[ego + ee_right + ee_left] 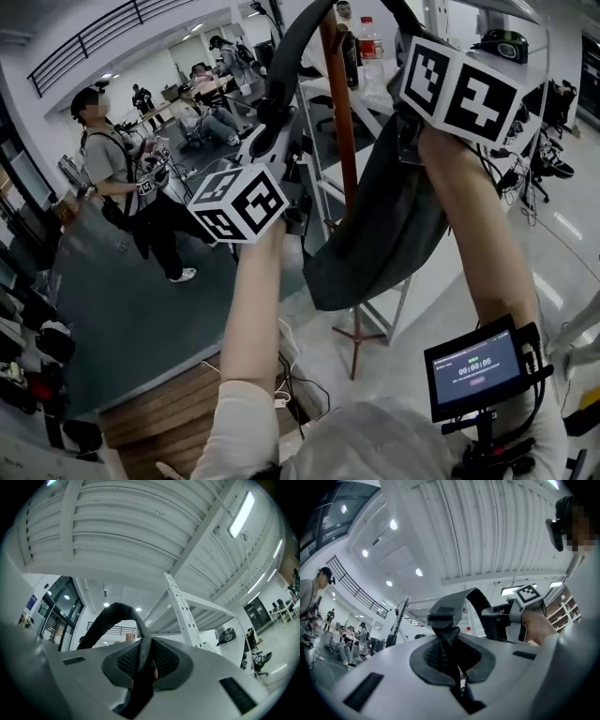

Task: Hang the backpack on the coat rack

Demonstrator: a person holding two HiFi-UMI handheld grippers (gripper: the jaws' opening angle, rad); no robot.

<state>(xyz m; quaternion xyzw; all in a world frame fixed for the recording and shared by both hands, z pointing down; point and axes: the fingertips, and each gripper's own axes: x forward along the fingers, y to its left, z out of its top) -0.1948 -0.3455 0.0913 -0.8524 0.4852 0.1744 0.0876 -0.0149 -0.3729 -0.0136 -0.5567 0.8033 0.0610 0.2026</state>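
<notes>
Head view: coat rack pole upright between jaws; left gripper, right gripper each clamped on straps; backpack hangs below.

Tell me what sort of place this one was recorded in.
Probably a big indoor lab or workshop hall: a high ribbed ceiling with strip lights, white metal shelving, and people seated in the background across an open floor.

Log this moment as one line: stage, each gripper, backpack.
stage: backpack held up beside rack pole | left gripper: shut on grey strap | right gripper: shut on black strap | hook: out of view
</notes>
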